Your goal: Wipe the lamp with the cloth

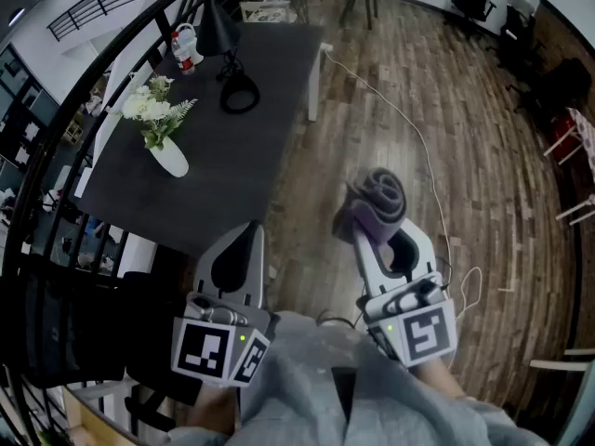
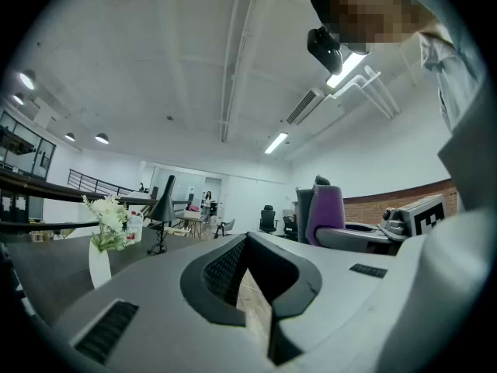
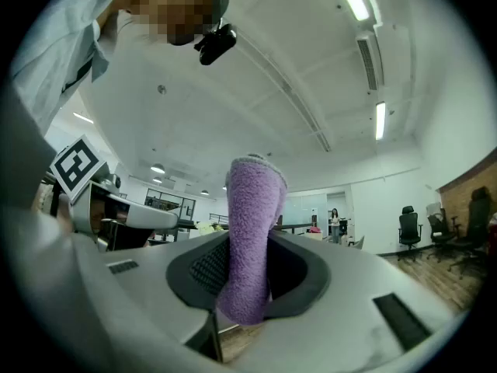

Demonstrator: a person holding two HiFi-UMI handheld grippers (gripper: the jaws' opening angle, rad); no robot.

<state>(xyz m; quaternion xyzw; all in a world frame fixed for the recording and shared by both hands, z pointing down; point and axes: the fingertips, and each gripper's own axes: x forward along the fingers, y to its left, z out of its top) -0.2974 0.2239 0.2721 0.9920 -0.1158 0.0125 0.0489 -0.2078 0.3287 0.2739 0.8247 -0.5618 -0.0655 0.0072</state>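
The purple cloth (image 1: 379,203) was pinched, folded, in the right gripper (image 1: 372,229), presumably ready for wiping. The left gripper (image 1: 234,249) was closed on nothing. The black desk lamp (image 1: 221,28) was parked at 11 o'clock on the dark table (image 1: 265,156), well apart, not reached yet.

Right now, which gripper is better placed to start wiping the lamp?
Right. The right gripper is shut on the purple cloth; the left gripper is shut and empty. Both are well short of the lamp.
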